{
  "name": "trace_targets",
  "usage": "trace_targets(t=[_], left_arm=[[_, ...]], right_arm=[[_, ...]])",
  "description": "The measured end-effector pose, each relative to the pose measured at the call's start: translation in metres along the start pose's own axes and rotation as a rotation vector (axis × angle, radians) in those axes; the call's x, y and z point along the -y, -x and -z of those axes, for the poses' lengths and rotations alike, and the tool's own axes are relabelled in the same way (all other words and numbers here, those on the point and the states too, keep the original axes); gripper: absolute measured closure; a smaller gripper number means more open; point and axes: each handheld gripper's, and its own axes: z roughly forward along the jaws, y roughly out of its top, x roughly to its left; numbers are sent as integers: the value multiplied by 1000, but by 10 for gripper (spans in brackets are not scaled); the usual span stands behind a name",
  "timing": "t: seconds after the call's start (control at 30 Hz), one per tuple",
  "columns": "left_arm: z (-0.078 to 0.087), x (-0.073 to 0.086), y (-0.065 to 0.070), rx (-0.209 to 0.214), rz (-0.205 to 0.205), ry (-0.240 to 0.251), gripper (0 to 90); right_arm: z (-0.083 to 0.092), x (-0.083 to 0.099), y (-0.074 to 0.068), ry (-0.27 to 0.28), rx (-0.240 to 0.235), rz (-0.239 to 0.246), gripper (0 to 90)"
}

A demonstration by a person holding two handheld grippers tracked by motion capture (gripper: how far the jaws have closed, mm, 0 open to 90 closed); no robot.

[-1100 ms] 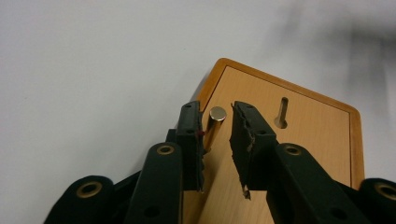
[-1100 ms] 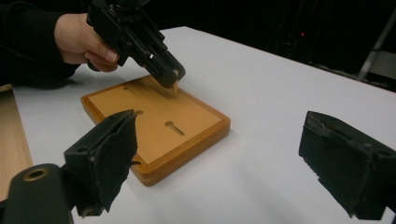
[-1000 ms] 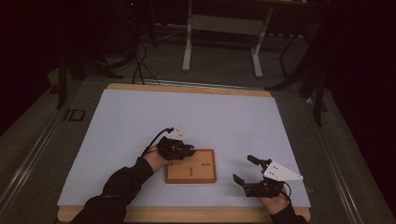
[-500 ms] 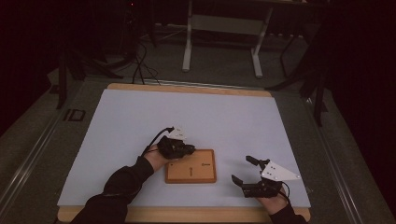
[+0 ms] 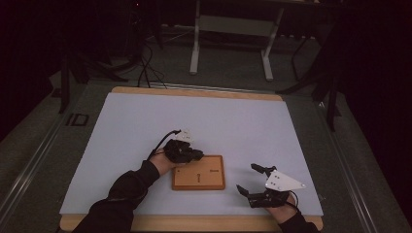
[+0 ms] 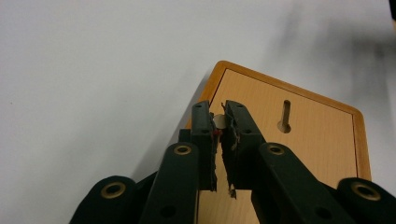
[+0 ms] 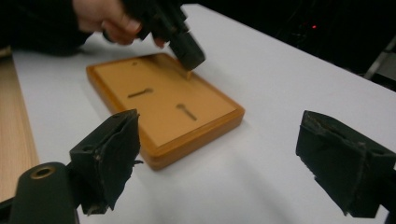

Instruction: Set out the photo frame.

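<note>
A pale white sheet [image 5: 218, 121] covering the light wooden tabletop [image 5: 194, 91] lies flat under the jaws of the left gripper [image 5: 198, 155] and the right gripper [image 5: 248, 178], with the wood bare along the far edge. Far beyond both pairs of jaws, on the grey floor [image 5: 228, 68], stand a white metal frame [image 5: 196, 46] and loose black cables [image 5: 145, 60].

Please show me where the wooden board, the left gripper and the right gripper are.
wooden board [image 5: 206, 180]: high view, bare middle of its face.
left gripper [image 6: 219, 122]: left gripper view, between its fingertips.
right gripper [image 5: 247, 179]: high view, between its open fingers.
</note>
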Motion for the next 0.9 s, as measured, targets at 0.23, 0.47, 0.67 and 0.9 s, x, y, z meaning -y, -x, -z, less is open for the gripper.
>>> trace_targets(t=[0.23,0.47,0.67,0.9], left_arm=[[0,-6,-4,23,-1,-41,835],[-1,-8,-10,48,34,-52,836],[-1,-9,-13,61,64,-55,837],[-1,-8,-17,77,111,-47,836]], right_arm=[[-9,-5,-7,-94,-32,99,186],[-13,-11,-17,-148,-31,209,189],[-13,-14,-28,-177,21,332,196],[-20,-13,-45,-242,71,506,240]])
